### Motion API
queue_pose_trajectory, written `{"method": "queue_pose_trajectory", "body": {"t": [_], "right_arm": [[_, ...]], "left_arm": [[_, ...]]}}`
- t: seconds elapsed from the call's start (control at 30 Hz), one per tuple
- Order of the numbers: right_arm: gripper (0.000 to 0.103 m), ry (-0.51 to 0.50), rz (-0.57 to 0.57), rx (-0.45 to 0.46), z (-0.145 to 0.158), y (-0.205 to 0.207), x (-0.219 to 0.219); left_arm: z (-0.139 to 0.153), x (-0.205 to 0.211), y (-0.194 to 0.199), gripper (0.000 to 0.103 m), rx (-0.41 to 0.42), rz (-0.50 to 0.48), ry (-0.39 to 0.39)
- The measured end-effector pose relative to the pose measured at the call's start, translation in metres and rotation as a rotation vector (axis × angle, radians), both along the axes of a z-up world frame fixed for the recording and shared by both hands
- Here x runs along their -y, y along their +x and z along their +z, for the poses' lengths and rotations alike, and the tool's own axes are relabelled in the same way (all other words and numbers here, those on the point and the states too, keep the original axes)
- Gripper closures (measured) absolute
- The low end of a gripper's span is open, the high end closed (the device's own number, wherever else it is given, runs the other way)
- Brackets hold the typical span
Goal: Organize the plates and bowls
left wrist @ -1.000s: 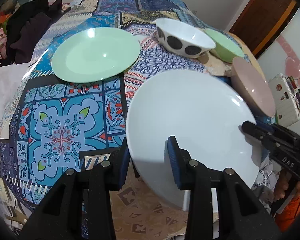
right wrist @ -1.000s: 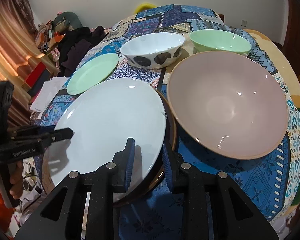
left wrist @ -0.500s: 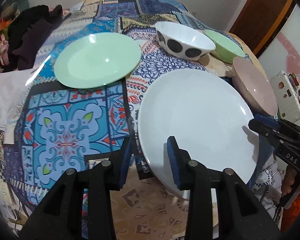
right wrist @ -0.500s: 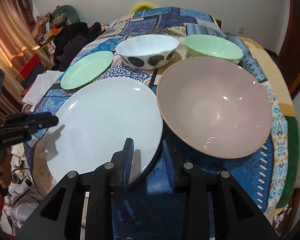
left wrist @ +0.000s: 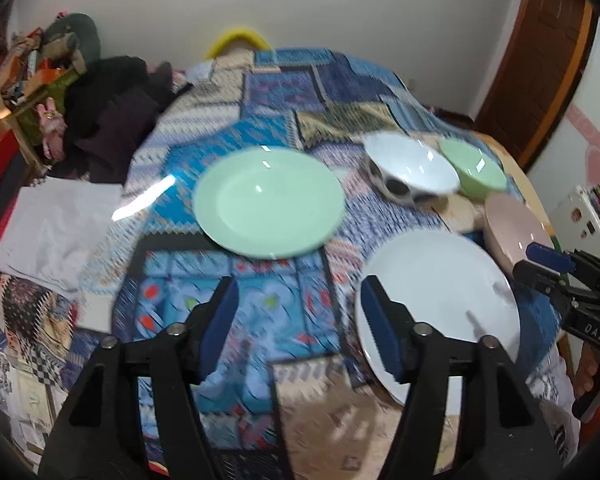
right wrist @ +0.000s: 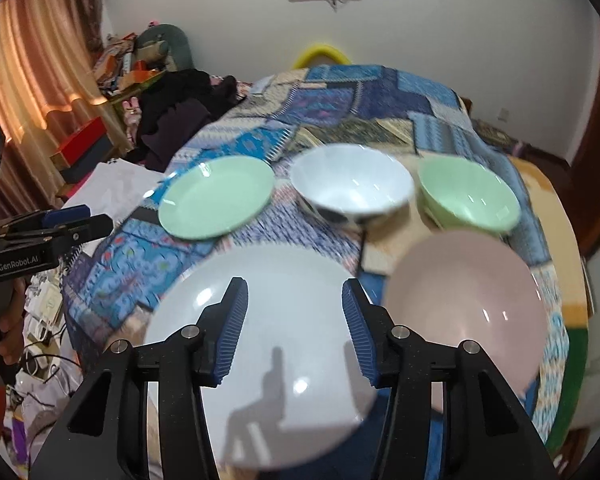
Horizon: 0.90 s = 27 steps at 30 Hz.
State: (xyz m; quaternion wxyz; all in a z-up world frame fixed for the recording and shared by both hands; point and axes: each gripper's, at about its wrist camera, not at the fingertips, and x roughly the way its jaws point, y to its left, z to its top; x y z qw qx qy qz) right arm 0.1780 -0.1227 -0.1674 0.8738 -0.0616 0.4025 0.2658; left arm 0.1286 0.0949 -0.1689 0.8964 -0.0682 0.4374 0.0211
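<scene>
A large white plate (left wrist: 440,300) (right wrist: 268,320) lies on the patterned tablecloth (left wrist: 228,320) near the front edge. My left gripper (left wrist: 300,300) hangs above the cloth with its jaws opening, the plate's left rim just beside its right finger, nothing pressed between the pads. My right gripper (right wrist: 294,300) hovers over the plate's near side, jaws opening, pads clear of it. Behind stand a green plate (left wrist: 268,204) (right wrist: 216,196), a white bowl with dark spots (left wrist: 412,172) (right wrist: 352,188), a green bowl (left wrist: 472,168) (right wrist: 468,196) and a pink bowl (left wrist: 512,228) (right wrist: 464,308).
Dark clothes (right wrist: 180,112) and white folded fabric (left wrist: 56,232) lie at the table's left. Cluttered shelves (right wrist: 132,60) and a curtain (right wrist: 32,60) stand further left. A yellow chair back (right wrist: 320,54) shows beyond the far edge. A wooden door (left wrist: 540,60) is at the right.
Both grippers have let go of the white plate's rim and spread their jaws. Both have lifted and drawn back, so more of the table and room shows. The plate rests on the cloth.
</scene>
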Motion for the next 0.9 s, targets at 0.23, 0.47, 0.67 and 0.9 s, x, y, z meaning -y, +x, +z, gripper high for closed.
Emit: {"method": "queue_pose_trajectory", "body": {"t": [0.23,0.47,0.67,0.9], "right_arm": [[0.057,-0.024,0.063,0.001,-0.008,0.024,-0.042],[0.057,-0.038,0.085,-0.073,-0.029,0.055,-0.069],[0.057,-0.061,0.094,-0.144,-0.048,0.079,-0.088],[0.057,-0.101,0.108,-0.181,-0.064,0.094,-0.109]], "left_arm": [[0.007,-0.036,0.023,0.035,0.000,0.048,0.000],[-0.008,-0.066,0.054,0.035,-0.032,0.080,0.015],[-0.032,-0.088,0.078,0.035,-0.084,0.087,0.030],[-0.065,-0.108,0.107,0.035,-0.149,0.072,0.022]]}}
